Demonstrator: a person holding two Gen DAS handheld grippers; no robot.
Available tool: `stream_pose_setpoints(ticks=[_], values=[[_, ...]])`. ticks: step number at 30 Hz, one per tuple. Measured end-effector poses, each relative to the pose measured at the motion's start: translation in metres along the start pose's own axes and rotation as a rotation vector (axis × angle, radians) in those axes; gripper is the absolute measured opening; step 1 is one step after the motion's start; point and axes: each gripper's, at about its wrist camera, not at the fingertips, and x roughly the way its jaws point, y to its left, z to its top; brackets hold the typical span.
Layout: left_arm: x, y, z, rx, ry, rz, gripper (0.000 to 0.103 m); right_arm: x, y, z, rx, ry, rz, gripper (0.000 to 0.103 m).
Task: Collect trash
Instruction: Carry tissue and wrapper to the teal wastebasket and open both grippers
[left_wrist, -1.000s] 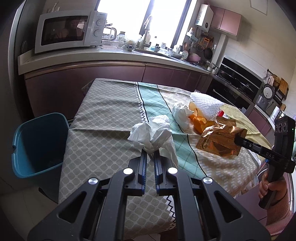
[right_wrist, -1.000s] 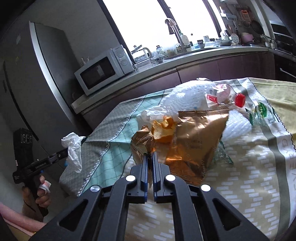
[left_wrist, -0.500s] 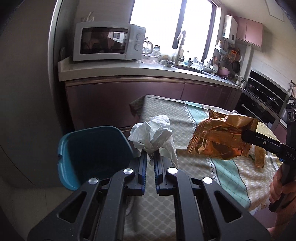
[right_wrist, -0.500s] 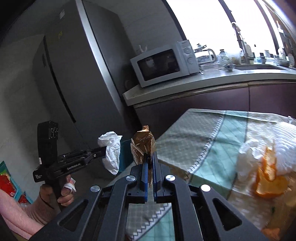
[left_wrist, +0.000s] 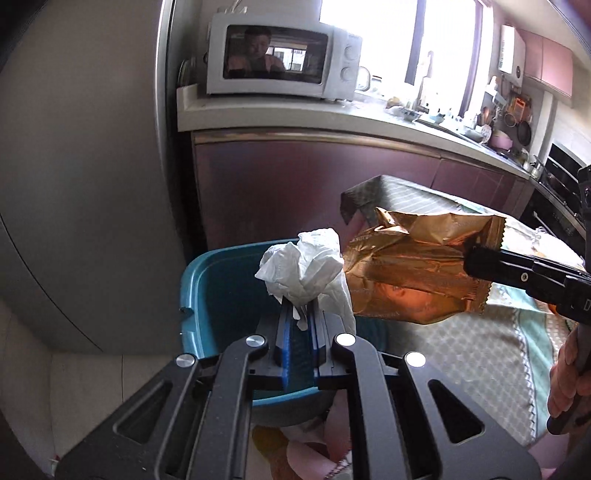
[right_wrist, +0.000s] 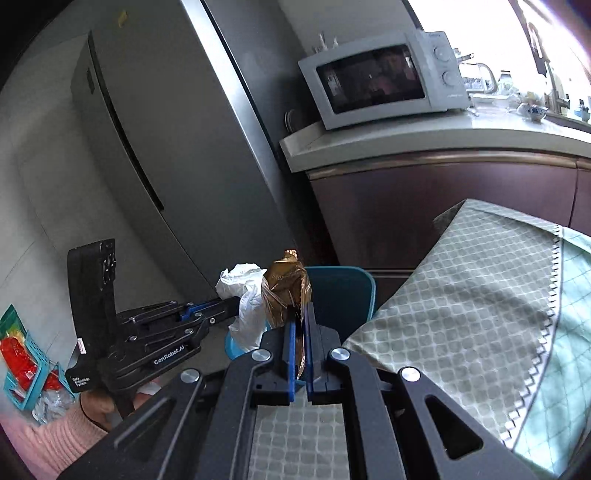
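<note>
We hold the left hand-held gripper (left_wrist: 298, 314) clamped tight on a crumpled white tissue (left_wrist: 303, 267), which sticks up from its fingertips directly over the open mouth of the blue bin (left_wrist: 207, 295). Our right hand-held gripper (right_wrist: 300, 314) is likewise closed, pinching a gold foil snack bag (right_wrist: 286, 291) by one edge; in the left wrist view that bag (left_wrist: 413, 273) hangs at about 3 o'clock from the tissue, just beside it, partly over the bin's rim and partly over the desk (left_wrist: 461, 362). In the right wrist view the tissue (right_wrist: 243, 295) sits at 9 o'clock from the bag, and the bin (right_wrist: 343, 291) shows behind both. The desk wears a checked cloth (right_wrist: 461, 295). A microwave (left_wrist: 277, 66) stands on the counter at 12 o'clock, with a grey fridge (right_wrist: 166, 147) to its left.
</note>
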Motion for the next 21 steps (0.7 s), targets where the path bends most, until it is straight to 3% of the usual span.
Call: stream_pose_setpoints(ticks=[12, 17, 21], values=[[0.049, 0.017, -0.011, -0.018, 0.085, 0.011, 0.014, 0.063, 0.000, 0.001, 0.025, 0.137, -0.044, 0.007], [0.058, 0.018, -0.015, -0.031, 0.102, 0.009, 0.029, 0.068, -0.007, -0.001, 0.051, 0.152, -0.054, 0.009], [0.062, 0.014, -0.018, -0.035, 0.109, 0.005, 0.030, 0.066, -0.010, -0.003, 0.051, 0.136, -0.061, 0.017]])
